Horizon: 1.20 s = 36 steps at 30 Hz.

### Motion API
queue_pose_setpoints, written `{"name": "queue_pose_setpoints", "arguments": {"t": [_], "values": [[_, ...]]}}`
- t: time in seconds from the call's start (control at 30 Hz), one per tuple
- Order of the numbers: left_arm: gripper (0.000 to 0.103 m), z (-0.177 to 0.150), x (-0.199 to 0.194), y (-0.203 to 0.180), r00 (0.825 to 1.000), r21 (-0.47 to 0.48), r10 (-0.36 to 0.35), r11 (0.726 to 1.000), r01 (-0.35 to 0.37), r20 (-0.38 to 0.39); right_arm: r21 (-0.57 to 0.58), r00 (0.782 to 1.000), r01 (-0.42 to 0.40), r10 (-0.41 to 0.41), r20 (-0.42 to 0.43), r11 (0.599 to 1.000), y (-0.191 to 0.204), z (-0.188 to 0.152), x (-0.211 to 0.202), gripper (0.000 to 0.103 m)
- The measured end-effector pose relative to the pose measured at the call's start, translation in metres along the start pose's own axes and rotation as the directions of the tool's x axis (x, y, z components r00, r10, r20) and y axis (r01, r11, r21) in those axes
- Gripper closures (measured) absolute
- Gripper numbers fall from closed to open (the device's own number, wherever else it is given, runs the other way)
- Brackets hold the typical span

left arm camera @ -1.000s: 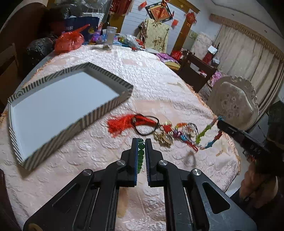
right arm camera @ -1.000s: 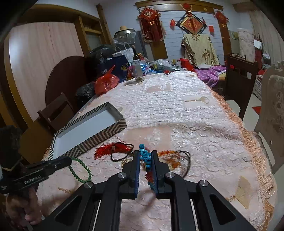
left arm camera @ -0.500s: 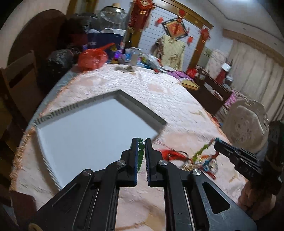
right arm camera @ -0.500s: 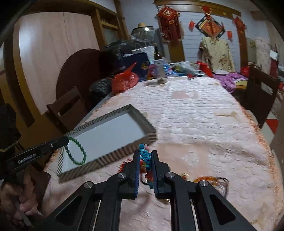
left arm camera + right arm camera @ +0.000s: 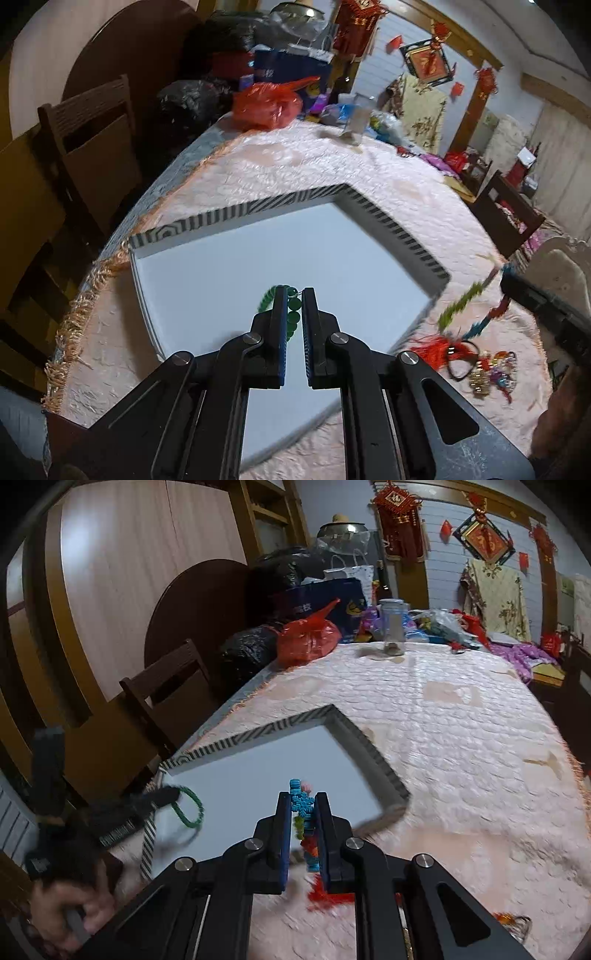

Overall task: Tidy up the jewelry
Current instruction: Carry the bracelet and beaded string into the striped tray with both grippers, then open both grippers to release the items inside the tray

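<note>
Two bracelets ride above the striped box point(image 5: 391, 221): your left gripper point(image 5: 294, 295) is clenched on the green bead bracelet point(image 5: 293, 317), your right gripper point(image 5: 303, 801) on the colourful knotted bracelet point(image 5: 303, 812). Lower each until it rests on the white floor, well apart, before you let go. Motion blurs the leftover jewelry point(image 5: 476, 365) at 4 o'clock; your jaws hide most of both bracelets.

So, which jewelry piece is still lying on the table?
The red tassel piece beside the striped tray; the green bead bracelet and multicoloured strand are gripped.
</note>
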<state>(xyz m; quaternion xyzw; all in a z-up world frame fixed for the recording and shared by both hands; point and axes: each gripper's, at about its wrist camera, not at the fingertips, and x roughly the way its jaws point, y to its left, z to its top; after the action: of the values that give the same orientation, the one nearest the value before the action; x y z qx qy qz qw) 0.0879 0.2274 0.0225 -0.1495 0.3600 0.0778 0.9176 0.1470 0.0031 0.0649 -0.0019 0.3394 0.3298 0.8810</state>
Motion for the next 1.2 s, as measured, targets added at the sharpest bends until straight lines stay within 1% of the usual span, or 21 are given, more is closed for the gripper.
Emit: {"name": "queue_pose_setpoints", "arguments": {"t": [0.1,0.27,0.47,0.63,0.73,0.87,1.03,1.2], "values": [[0.097,-0.004,0.008,0.006,1.0,-0.01,0.008,1.0,-0.008,-0.017,0.003,1.0,-0.018,0.018,-0.013,1.0,0.009,0.009,0.016,0.092],[0.097,-0.008,0.014,0.008,0.999,-0.003,0.019,1.0,-0.019,-0.034,0.047,0.996,-0.079,0.081,-0.038,0.996,0.014,0.013,0.041,0.092],[0.097,-0.019,0.018,0.004,0.998,0.0,0.026,1.0,-0.026,-0.057,0.104,0.988,-0.108,0.118,-0.101,0.989,0.011,-0.003,0.069,0.092],[0.097,-0.027,0.026,-0.001,0.997,0.009,0.015,1.0,-0.015,-0.081,0.07,0.981,-0.133,0.142,-0.132,0.989,0.021,-0.013,0.078,0.092],[0.097,-0.031,0.033,-0.004,0.994,0.023,0.025,0.999,-0.023,-0.105,0.063,0.981,-0.123,0.131,-0.143,0.99,0.022,-0.016,0.082,0.092],[0.097,-0.037,0.042,-0.003,0.989,0.022,0.057,0.998,-0.054,-0.138,0.071,0.982,-0.077,0.088,-0.17,0.994,0.014,-0.023,0.09,0.092],[0.097,-0.042,0.047,-0.001,0.985,0.022,0.08,0.997,-0.077,-0.156,0.063,0.972,-0.036,0.049,-0.229,0.997,0.009,-0.035,0.103,0.092],[0.097,-0.046,0.048,0.0,0.982,0.03,0.1,0.995,-0.096,-0.158,0.05,0.971,-0.036,0.047,-0.235,0.998,0.009,-0.038,0.107,0.091]]}}
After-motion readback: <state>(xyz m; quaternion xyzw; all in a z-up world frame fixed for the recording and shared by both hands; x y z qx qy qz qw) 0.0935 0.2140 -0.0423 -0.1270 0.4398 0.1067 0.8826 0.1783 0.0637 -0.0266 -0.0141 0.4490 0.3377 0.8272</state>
